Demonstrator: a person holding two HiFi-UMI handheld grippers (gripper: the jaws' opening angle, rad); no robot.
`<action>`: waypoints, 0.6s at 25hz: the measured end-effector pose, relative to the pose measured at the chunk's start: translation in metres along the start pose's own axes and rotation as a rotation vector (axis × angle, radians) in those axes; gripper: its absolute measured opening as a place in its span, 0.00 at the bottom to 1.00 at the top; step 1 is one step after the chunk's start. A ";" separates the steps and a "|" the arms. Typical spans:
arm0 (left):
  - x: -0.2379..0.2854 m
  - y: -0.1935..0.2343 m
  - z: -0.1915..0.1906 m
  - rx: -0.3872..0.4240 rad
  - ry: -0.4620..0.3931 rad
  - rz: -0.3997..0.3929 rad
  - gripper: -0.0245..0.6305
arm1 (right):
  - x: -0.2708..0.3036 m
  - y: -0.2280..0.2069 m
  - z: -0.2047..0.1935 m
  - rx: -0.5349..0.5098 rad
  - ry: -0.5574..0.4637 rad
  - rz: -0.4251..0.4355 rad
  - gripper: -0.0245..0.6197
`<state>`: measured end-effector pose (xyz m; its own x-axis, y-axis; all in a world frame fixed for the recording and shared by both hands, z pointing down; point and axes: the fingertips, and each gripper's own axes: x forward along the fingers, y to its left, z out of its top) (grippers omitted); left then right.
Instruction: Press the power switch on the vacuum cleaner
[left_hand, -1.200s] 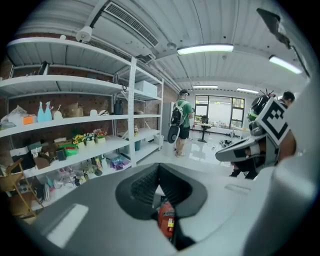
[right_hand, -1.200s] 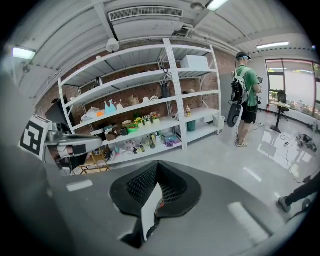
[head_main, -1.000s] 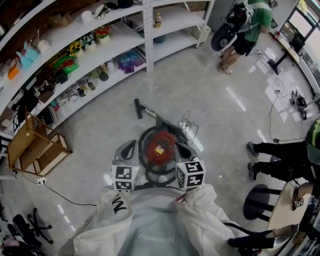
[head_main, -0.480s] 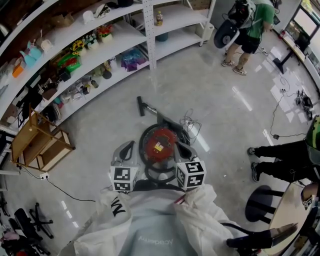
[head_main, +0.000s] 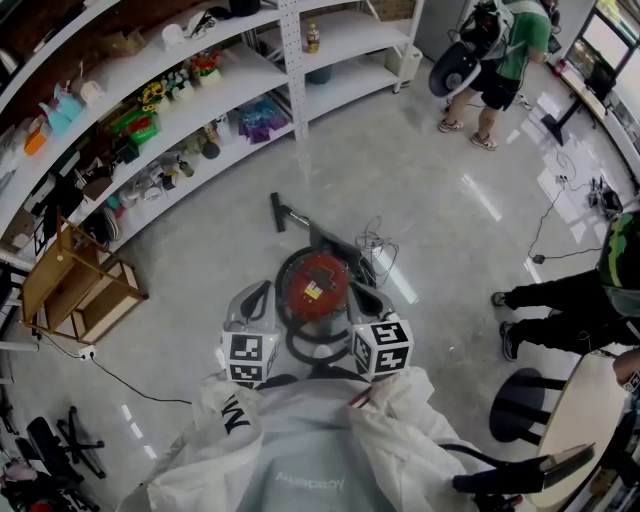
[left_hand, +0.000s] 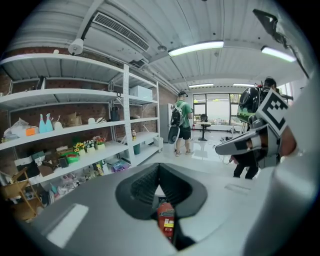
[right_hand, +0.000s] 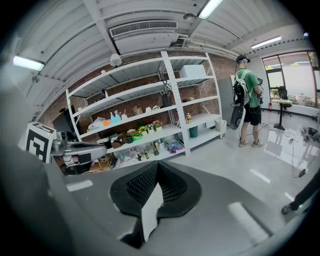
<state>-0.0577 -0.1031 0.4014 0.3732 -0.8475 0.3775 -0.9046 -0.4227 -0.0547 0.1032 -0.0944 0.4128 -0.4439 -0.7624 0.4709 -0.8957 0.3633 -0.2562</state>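
Red body of the vacuum cleaner (head_main: 313, 288), low on the floor (head_main: 450, 230), just ahead of both grippers and between them. Power switch too small to find in any view, so no saying on which side of the lid. By judgement, only the approach so far, the press not yet made.

For doing this step well: choose one gripper and keep it closed, for using the joined tips as one blunt finger. Come down straight over the switch, not from the side. Push short and firm, then lift. Avoid sliding on the round lid, and avoid pushing the body sideways, probably easy to roll away.

Now the left gripper (head_main: 252, 303): clenched, black pads (left_hand: 141, 188) meeting at the tips, grasping nothing. Under the closed pads, through a small gap, a slice of the red lid, below this gripper and a little to its right. No touch with it, as far as the head view shows.

Lastly the right gripper (head_main: 368, 300): also clenched, tips together, empty. Only pale floor through its gap. Vacuum cleaner to its left and slightly ahead, close but apart.
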 end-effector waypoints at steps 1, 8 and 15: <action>-0.002 0.000 -0.002 -0.002 0.001 0.000 0.04 | 0.000 0.003 -0.001 -0.002 0.001 0.002 0.04; -0.031 0.008 -0.011 0.000 -0.001 -0.008 0.04 | -0.007 0.033 -0.007 -0.016 -0.008 0.003 0.04; -0.069 0.023 -0.023 0.007 -0.018 -0.034 0.04 | -0.019 0.079 -0.023 -0.021 -0.019 -0.015 0.04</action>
<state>-0.1093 -0.0468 0.3949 0.4072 -0.8381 0.3629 -0.8901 -0.4533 -0.0483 0.0405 -0.0392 0.4037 -0.4302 -0.7775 0.4586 -0.9026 0.3628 -0.2316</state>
